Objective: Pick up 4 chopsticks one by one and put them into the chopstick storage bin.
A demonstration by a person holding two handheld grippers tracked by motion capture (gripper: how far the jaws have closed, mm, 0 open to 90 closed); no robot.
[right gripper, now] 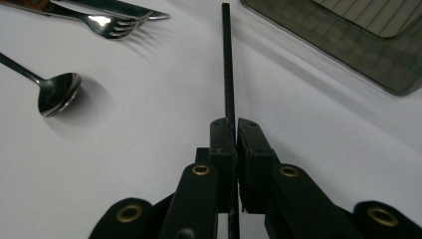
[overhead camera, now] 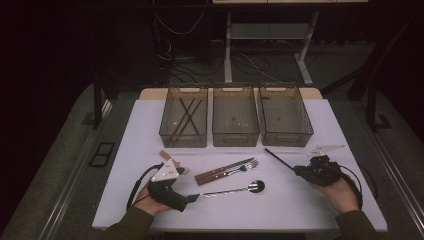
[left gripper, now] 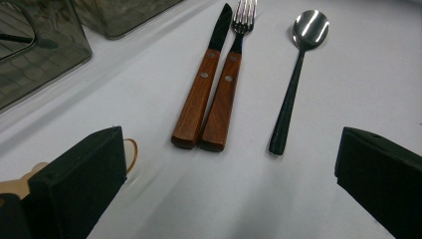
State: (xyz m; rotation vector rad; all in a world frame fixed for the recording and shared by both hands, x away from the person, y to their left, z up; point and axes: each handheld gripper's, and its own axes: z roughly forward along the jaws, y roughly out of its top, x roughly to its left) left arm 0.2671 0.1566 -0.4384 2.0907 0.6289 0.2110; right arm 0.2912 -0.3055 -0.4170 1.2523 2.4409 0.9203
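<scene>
Right tongs (right gripper: 235, 134), nearest the lens in the right gripper view: jaws pressed together on a thin black chopstick (right gripper: 228, 64), clamped near one end. Chopstick projecting forward past the jaws, low over the white worktop (right gripper: 149, 149). In the high view, same chopstick (overhead camera: 279, 160) slanting up and left from the right tongs (overhead camera: 300, 170), far tip near the front of the right-hand bin (overhead camera: 285, 116). Right hand (overhead camera: 342, 192) at the worktop's right front.

Left tongs (left gripper: 229, 164): jaws wide apart, nothing between them, pointed toward the cutlery. In the high view, left tongs (overhead camera: 187, 199) at the left front, held by the left hand (overhead camera: 152, 202).

Between the two tongs: knife (left gripper: 201, 87) and fork (left gripper: 226, 84), wooden handles side by side and touching; spoon (left gripper: 296, 74) just beside them, dark handle, bowl facing up. All three flat on the worktop.

Behind the cutlery: three translucent bins in a row. Left bin (overhead camera: 184, 117) holding thin dark sticks; middle bin (overhead camera: 235, 117) beside it.
</scene>
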